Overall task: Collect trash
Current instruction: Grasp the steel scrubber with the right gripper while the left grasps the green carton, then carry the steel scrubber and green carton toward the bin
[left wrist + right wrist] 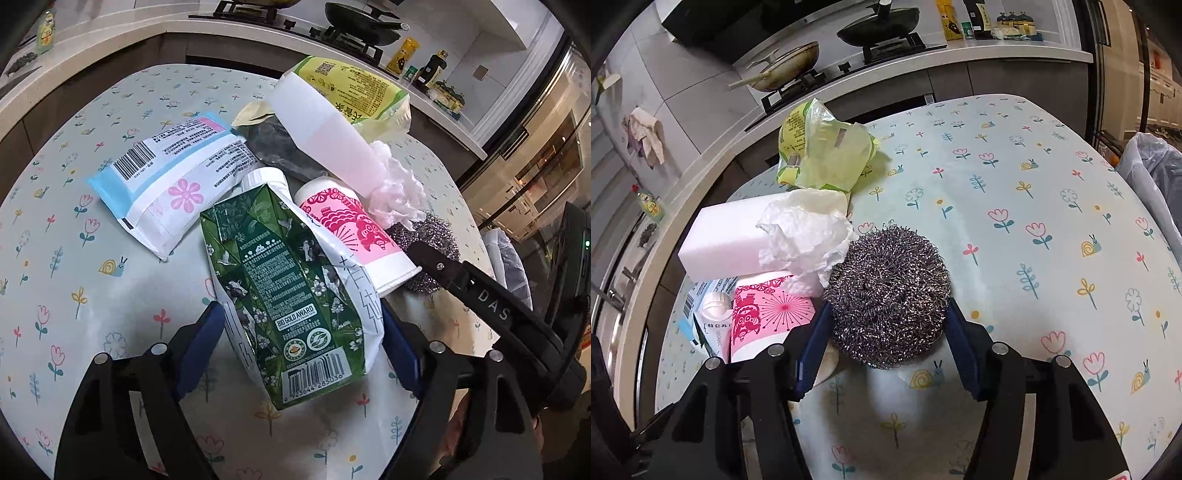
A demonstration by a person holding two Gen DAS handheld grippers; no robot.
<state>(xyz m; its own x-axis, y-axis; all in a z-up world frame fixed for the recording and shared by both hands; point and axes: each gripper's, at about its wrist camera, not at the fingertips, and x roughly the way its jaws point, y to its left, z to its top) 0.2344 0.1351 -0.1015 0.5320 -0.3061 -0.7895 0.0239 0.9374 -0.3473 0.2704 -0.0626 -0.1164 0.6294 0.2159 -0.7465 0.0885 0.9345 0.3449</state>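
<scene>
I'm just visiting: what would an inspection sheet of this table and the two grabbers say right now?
Surface: table under a flower-print cloth.
Job's things: green carton, pink cup, white foam block, crumpled tissue, steel scourer, blue-white packet, yellow-green bag.
Clutter: nothing seen beyond the trash pile.
Grippers: left gripper jaws either side of the carton; right gripper jaws flank the scourer; contact unclear for both.
Cables: nothing seen.
Surroundings: stove with pans, bin liner at table edge.

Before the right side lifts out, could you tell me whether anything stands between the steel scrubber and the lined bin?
Nothing visible does: the steel scrubber sits between the right gripper fingers, and only bare tablecloth lies toward the lined bin.
</scene>
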